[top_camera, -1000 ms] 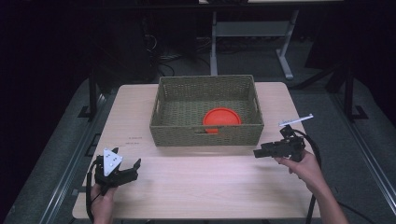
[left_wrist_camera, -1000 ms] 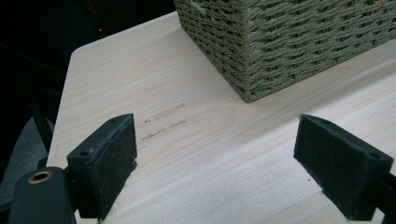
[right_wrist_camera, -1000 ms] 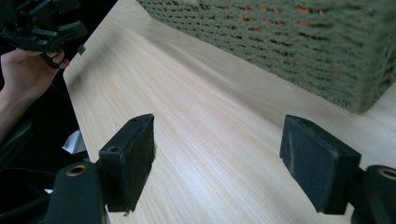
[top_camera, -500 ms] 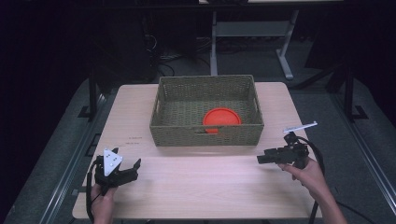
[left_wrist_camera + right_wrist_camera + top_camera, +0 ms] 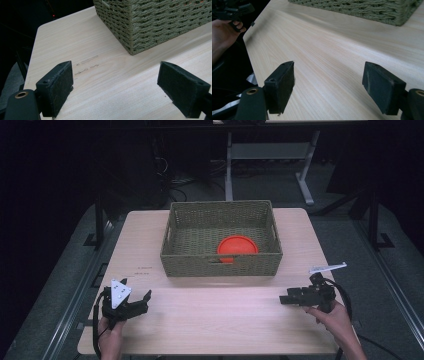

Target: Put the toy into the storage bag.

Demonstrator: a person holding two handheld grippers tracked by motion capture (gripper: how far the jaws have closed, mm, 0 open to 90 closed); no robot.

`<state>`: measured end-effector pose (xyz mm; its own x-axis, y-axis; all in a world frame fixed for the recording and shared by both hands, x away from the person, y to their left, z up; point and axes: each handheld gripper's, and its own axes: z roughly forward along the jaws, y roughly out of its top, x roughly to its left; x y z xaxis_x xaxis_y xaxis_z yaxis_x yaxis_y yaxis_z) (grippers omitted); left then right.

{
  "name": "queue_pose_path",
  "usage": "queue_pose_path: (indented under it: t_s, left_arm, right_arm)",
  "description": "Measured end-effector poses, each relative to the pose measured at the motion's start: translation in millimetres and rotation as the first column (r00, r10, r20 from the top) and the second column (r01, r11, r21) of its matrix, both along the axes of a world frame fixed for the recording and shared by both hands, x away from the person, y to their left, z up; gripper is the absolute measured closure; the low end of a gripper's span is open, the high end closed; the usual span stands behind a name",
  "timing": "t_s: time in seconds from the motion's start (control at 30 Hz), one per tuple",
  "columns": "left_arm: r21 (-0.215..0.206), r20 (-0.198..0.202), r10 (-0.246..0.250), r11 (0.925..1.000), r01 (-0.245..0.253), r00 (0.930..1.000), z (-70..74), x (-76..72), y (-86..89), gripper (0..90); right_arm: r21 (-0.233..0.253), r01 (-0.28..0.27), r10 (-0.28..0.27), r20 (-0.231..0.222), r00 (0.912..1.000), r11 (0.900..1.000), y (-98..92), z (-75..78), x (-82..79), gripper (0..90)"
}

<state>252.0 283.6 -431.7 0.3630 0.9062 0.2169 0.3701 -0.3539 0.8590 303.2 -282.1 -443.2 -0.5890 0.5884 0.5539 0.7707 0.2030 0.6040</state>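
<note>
A green woven basket (image 5: 222, 262) stands at the middle back of the wooden table (image 5: 220, 320). A round red-orange lid or plate (image 5: 237, 247) lies flat inside it, toward its right front. My left gripper (image 5: 142, 301) rests low at the table's front left, open and holding nothing, its jaws pointing right. My right gripper (image 5: 286, 299) hovers at the front right, open and holding nothing, its jaws pointing left. In the left gripper view the gripper (image 5: 115, 82) faces the basket's (image 5: 155, 22) near left corner. In the right gripper view the gripper (image 5: 329, 82) looks across bare wood.
The basket's front wall (image 5: 362, 10) runs along the top of the right gripper view, where the other hand with its gripper (image 5: 232, 11) shows at the top left. Faint pencil marks (image 5: 87, 63) lie on the table left of the basket. Dark floor and a desk frame (image 5: 270, 155) lie beyond.
My right gripper has drawn back from the basket toward the table's front edge and a little lower. The left gripper has stayed put.
</note>
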Motion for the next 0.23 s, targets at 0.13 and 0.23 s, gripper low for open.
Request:
queue_pose_path:
  t_s: [0.13, 0.23]
  left_arm:
    - [0.002, -0.009, 0.000, 1.0000, 0.000, 1.0000, 0.0, 0.5, 0.1, 12.7]
    - [-0.005, -0.009, 0.001, 1.0000, -0.001, 1.0000, -0.5, 1.1, -0.5, 12.8]
  right_arm:
    - [0.032, 0.034, -0.035, 0.035, 0.9988, 0.999, -4.7, -6.6, -12.7, 24.3]
    - [0.174, 0.076, -0.082, 0.028, 0.9962, 0.982, -10.2, -15.8, -25.2, 23.7]
